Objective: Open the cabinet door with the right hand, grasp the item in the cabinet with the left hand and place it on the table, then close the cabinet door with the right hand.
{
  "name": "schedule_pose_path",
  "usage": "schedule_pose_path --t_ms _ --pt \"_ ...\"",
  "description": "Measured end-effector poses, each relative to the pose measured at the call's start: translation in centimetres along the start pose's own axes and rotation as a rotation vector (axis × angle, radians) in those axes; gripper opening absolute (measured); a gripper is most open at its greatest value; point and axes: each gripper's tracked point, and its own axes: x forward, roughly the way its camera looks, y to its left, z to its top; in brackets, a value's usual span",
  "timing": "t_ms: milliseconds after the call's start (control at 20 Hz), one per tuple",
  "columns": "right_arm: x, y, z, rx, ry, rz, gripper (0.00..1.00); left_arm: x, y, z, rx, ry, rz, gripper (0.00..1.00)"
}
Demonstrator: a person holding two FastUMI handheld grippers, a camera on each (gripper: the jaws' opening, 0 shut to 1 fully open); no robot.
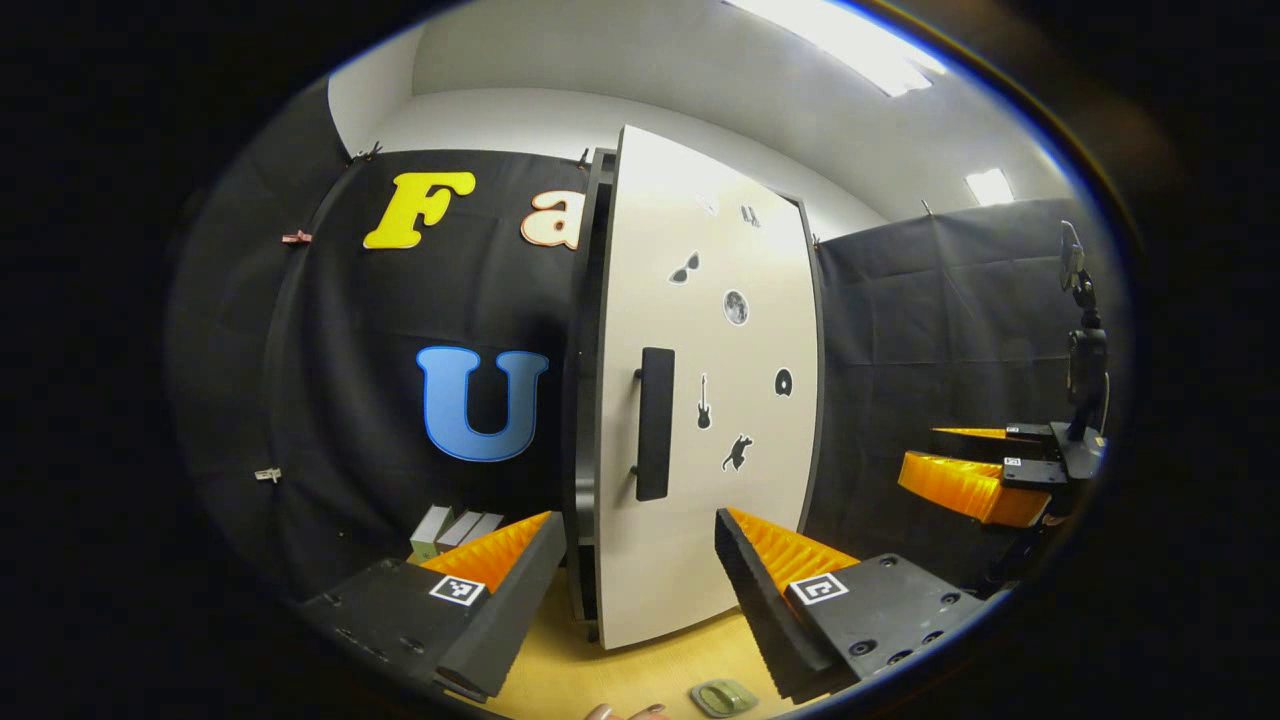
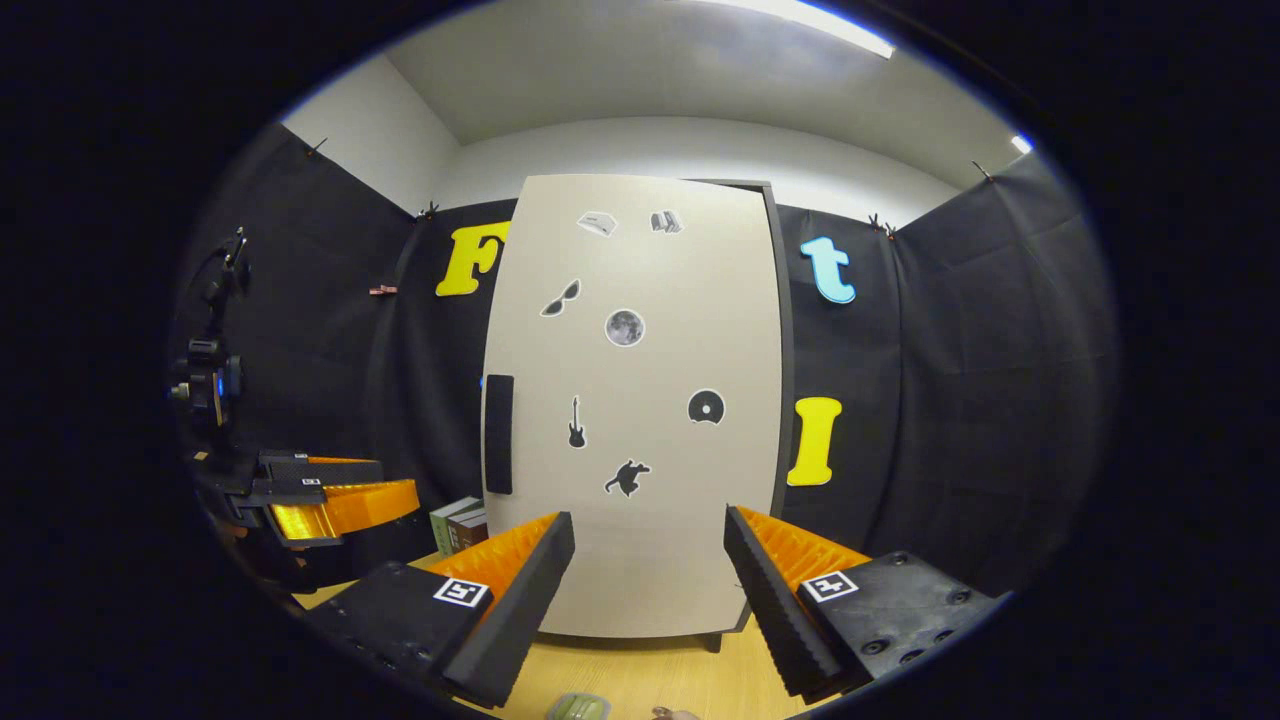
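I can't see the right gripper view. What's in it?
A tall pale cabinet door, shut, with a dark handle on its left edge and small stickers, stands on a wooden table. The right gripper, fingers open, faces it; the left gripper is at left.

A few books (image 2: 458, 524) stand by the black cloth wall (image 2: 330, 350), a small green dish (image 1: 722, 697) sits near the front edge.

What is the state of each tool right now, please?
Left tool: open, holding nothing, facing the cabinet door.
Right tool: open, holding nothing, also in front of the door.
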Motion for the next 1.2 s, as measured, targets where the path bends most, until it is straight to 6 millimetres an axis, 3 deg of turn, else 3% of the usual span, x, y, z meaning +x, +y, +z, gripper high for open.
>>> schedule_pose_path --t_ms 800,1200 --pt "1.1 -0.7 0.3 -0.044 -0.016 -0.024 0.97 0.7 0.5 -0.4 -0.024 0.002 0.009 0.95" --pt "1.0 0.3 0.3 -0.045 -0.019 0.008 0.97 0.7 0.6 -0.5 -0.016 0.000 0.018 0.95"
